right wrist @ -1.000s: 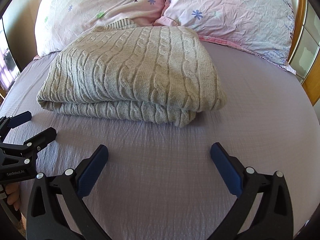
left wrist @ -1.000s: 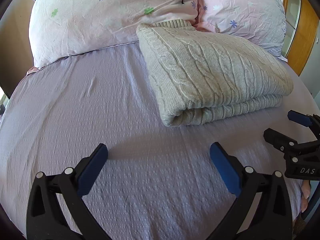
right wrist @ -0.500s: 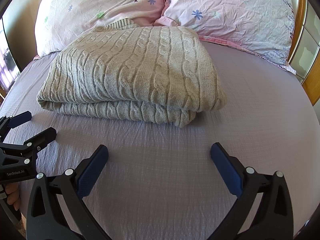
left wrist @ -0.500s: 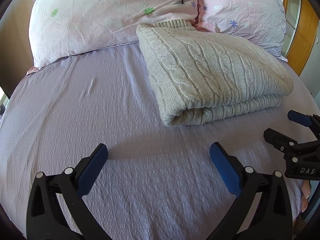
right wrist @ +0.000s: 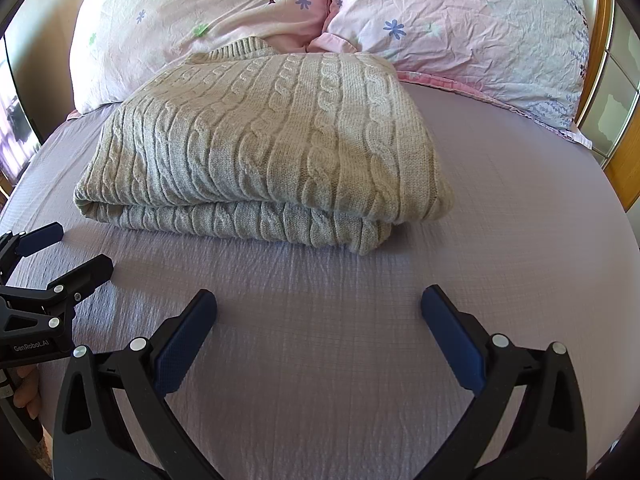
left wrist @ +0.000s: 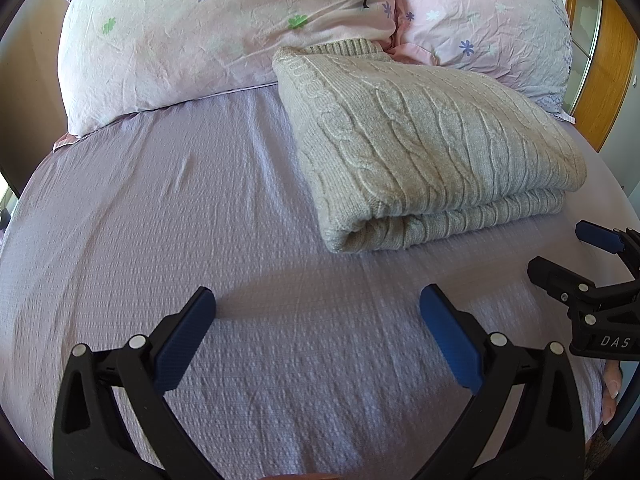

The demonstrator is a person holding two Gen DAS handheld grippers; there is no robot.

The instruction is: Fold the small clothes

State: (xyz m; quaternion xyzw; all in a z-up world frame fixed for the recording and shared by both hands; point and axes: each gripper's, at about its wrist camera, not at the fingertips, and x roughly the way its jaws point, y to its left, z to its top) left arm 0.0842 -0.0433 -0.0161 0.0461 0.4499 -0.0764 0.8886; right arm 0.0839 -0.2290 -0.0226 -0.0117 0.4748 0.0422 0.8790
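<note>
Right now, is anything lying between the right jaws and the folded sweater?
Nothing: in the right wrist view only bare lilac bedsheet lies between the open right gripper and the sweater.

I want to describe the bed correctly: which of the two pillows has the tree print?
The left pillow has the dark tree print, near its inner edge. The right pillow shows only scattered flowers. The folded sweater lies before both.

Two pink floral pillows (right wrist: 328,12) lie side by side on a lilac bedsheet (right wrist: 320,340).
</note>
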